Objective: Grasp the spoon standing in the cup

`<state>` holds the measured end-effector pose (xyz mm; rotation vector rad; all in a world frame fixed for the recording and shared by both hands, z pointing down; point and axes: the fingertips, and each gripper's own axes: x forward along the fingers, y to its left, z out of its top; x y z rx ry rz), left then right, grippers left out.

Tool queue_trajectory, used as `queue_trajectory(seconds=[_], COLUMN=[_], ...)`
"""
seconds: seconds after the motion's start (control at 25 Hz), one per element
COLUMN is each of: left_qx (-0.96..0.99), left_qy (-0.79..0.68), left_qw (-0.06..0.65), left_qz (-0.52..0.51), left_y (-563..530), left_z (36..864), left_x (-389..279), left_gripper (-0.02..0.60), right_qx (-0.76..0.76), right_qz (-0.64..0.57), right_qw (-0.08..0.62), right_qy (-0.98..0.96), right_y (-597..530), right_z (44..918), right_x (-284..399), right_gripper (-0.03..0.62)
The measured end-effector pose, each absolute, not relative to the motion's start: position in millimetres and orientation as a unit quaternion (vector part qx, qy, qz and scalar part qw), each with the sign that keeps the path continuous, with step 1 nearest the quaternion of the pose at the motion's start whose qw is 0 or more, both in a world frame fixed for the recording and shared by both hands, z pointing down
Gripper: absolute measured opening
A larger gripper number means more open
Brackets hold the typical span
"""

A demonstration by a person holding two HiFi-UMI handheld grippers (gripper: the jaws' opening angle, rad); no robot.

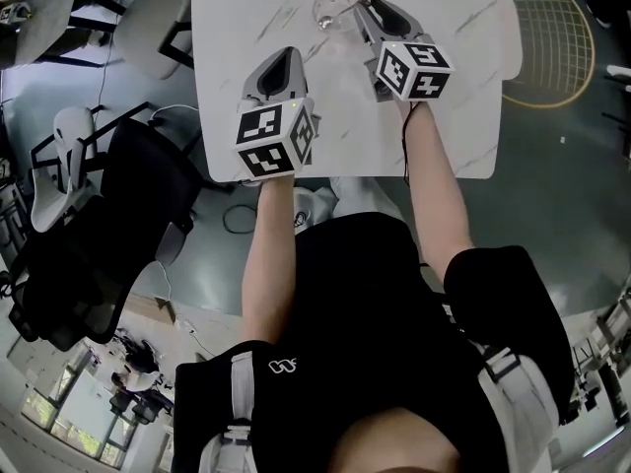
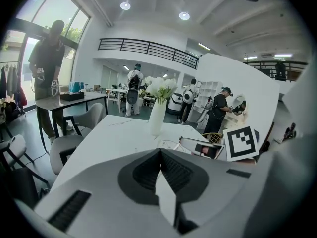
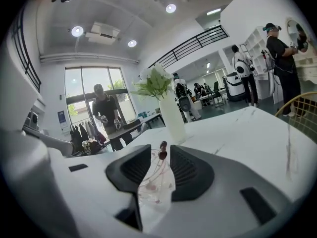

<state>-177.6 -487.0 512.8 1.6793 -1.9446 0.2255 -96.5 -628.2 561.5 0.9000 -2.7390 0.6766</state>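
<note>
A clear glass cup [image 1: 333,10] stands near the far edge of the white marble table [image 1: 449,116]. In the right gripper view the cup [image 3: 156,182] sits low between the jaws, and a thin spoon with a dark red knob [image 3: 162,149] rises from it. My right gripper [image 1: 363,6] is at the cup's right side. Its jaws [image 3: 158,153] stand apart with the knob between the tips, close to the right pad. My left gripper [image 1: 293,55] hovers over the table nearer to me, left of the cup. Its pads [image 2: 160,153] meet with nothing between them.
A white vase of white flowers [image 3: 171,114] stands on the table beyond the cup. A black office chair [image 1: 89,264] and a grey chair [image 1: 148,13] are on the left, a yellow wire chair [image 1: 554,28] on the right. Several people stand in the background.
</note>
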Motion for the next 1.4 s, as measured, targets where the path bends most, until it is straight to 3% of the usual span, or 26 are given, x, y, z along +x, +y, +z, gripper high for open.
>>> queue_trajectory(seconds=[0.24,0.48,0.68,1.16,1.4], left_qx=[0.604,0.590,0.594,0.643,0.650], left_qy=[-0.739,-0.753,-0.753,-0.733,-0.733], left_qw=[0.292,0.286,0.278,0.221,0.196], left_qz=[0.066,0.058,0.054,-0.012,-0.049], left_y=[-482.4,-467.0,-453.9,-466.8,-461.7], left_z=[514.2,505.5,500.8,433.1,406.1], left_x=[-190.3,-202.2,-209.1,-197.2,-190.2], left_gripper=[0.012,0.012,0.012,0.012,0.012], right_qx=[0.296,0.313,0.336,0.375,0.380], right_qz=[0.242,0.227,0.210,0.127,0.083], right_qw=[0.095,0.105,0.093,0.000,-0.012], right_qy=[-0.919,-0.916,-0.913,-0.918,-0.921], right_y=[-635.5,-638.3,-635.9,-602.4,-569.4], right_z=[572.9,569.2,554.9,420.0,378.4], right_x=[-107.9,-105.3,-99.6,-86.9,-68.5], right_gripper=[0.124,0.061,0.049,0.046,0.047])
